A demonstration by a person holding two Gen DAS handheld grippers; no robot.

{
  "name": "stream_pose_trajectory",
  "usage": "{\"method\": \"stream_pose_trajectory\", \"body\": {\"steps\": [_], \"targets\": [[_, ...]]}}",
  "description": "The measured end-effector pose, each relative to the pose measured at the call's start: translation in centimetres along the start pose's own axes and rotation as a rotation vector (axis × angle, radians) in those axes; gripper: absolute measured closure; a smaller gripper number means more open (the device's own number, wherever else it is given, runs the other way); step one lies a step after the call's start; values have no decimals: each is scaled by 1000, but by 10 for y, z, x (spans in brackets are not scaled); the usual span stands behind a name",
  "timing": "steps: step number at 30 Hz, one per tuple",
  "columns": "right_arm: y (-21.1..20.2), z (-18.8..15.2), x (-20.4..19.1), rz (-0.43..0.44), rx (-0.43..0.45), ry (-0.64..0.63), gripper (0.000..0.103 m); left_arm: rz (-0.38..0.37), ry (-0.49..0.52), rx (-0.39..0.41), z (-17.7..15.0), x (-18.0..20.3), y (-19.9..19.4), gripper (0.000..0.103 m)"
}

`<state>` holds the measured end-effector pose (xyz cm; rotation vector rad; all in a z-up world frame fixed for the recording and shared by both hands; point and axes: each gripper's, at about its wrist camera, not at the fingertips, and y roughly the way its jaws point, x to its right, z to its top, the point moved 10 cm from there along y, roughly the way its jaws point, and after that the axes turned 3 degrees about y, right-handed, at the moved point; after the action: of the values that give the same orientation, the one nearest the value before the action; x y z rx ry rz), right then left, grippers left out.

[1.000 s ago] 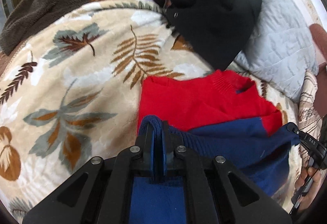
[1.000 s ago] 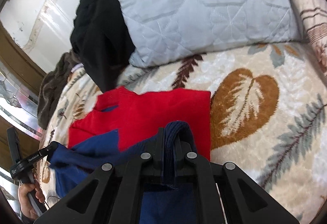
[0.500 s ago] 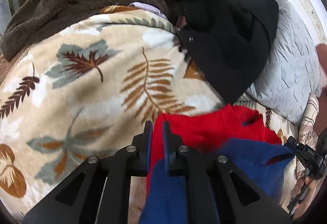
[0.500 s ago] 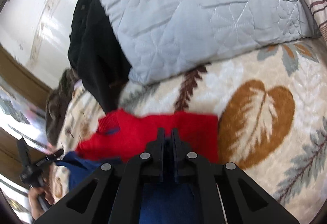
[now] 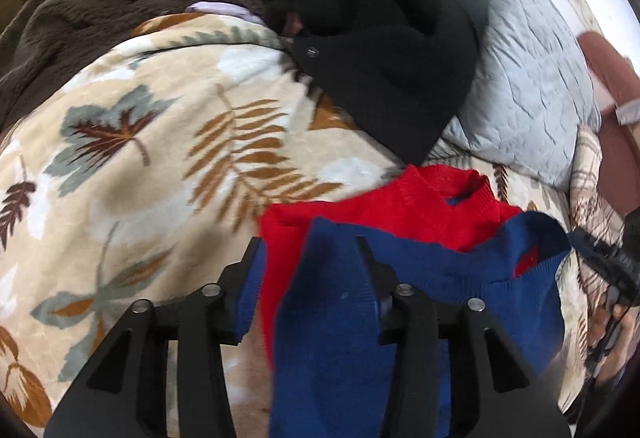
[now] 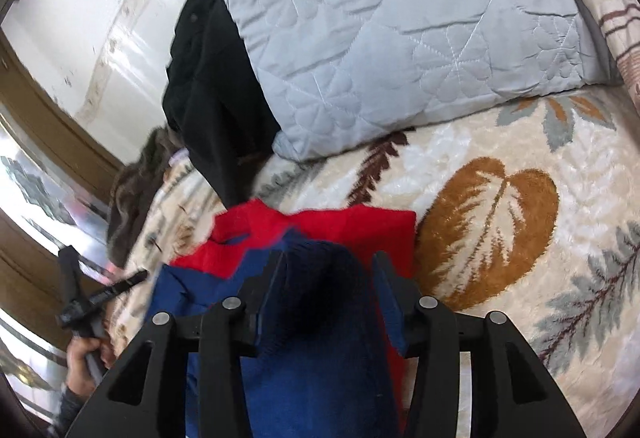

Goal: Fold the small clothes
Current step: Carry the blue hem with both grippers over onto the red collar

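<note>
I judge the fold about half done. The blue lower part of the small red-and-blue sweater [image 5: 400,238] is laid over its red upper part, so only the red shoulders and collar show beyond the blue edge. What I think is left is a tidy-up of that edge and probably one more fold to make a compact packet (whether sleeves are already tucked under I cannot tell, the blue layer hides them).

My left gripper [image 5: 308,270] has its jaws spread wide. Blue knit lies loose between them and over the inner face of one finger, but nothing is pinched that I can see. My right gripper [image 6: 324,278] is likewise spread wide, with the rounded blue hem mounded between its fingers, resting there rather than clamped.

The sweater lies on the leaf-patterned blanket [image 5: 140,166], right under and just ahead of both tools, its collar pointing away from me toward the black garment [image 5: 380,38] and the grey quilted pillow [image 6: 400,38]. The collar sits near the black garment's lower tip. In the left view, the right corner of the blue layer looks rucked, with a red patch peeking through.
</note>
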<state>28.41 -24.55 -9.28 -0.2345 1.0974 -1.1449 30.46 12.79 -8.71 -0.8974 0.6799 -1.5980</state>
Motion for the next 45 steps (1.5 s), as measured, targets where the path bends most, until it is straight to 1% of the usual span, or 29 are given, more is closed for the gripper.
{"method": "stream_pose_trajectory", "body": {"steps": [2,4,5,6,7,9,11,12,15,17,20,22,23,24,26,28,29,30,31,32,33,34,37,40,41,42,43,44,45], "targets": [[-3,2,-4,13,13,17,46,28,41,-40,-3,11,16,61],[5,0,-4,-5,-15,26,46,46,58,-76,-9,15,31,61],[10,-3,-3,-16,-29,28,46,48,51,-93,-12,15,39,68],[20,-5,0,-34,-55,32,46,45,41,-98,-14,15,43,81],[28,-7,0,-38,-76,33,47,32,29,-97,-14,17,44,84],[36,-9,0,-38,-92,42,64,39,17,-72,-12,17,41,89],[38,-8,-5,-26,-85,45,69,41,11,-43,-8,16,34,92],[37,-7,-10,-13,-77,44,68,38,0,-13,-4,15,27,97],[36,-5,-23,5,-65,15,66,5,-52,68,11,9,6,97],[44,-6,-30,6,-81,-1,65,-2,-62,75,15,8,1,97],[59,-9,-29,-18,-123,2,64,28,-31,75,16,11,3,97],[72,-13,-24,-77,-162,-8,95,21,-36,94,17,12,-1,97],[75,-13,-23,-96,-165,-24,103,14,-42,106,19,11,-4,97],[73,-9,-25,-102,-148,-41,103,7,-49,124,21,9,-10,97],[56,9,-33,-103,-46,-84,103,-2,-61,165,28,6,-20,97],[40,26,-35,-85,35,-83,103,-4,-73,201,35,2,-25,97],[36,31,-36,-79,50,-92,102,-4,-75,196,35,0,-23,97],[35,33,-37,-78,41,-116,95,7,-70,148,31,-3,-10,97],[40,26,-39,-83,-4,-152,92,20,-62,109,25,-5,1,97],[43,21,-38,-92,-31,-165,73,29,-54,53,16,-7,16,97],[48,13,-38,-101,-64,-180,48,30,-60,24,9,-10,25,97],[52,4,-38,-107,-88,-201,43,26,-67,12,5,-11,30,96],[62,-16,-42,-116,-128,-245,43,16,-76,26,-1,-11,31,95],[77,-34,-48,-127,-190,-287,44,61,-11,42,5,-3,24,81],[82,-37,-49,-141,-203,-299,51,76,10,42,6,0,24,67],[89,-41,-48,-166,-220,-310,83,98,35,24,7,4,28,60],[96,-45,-44,-210,-235,-319,102,107,49,0,4,5,32,60],[97,-44,-42,-226,-237,-319,100,109,67,-25,2,8,37,76],[95,-40,-44,-225,-212,-315,100,99,72,-22,2,8,38,98]]}}
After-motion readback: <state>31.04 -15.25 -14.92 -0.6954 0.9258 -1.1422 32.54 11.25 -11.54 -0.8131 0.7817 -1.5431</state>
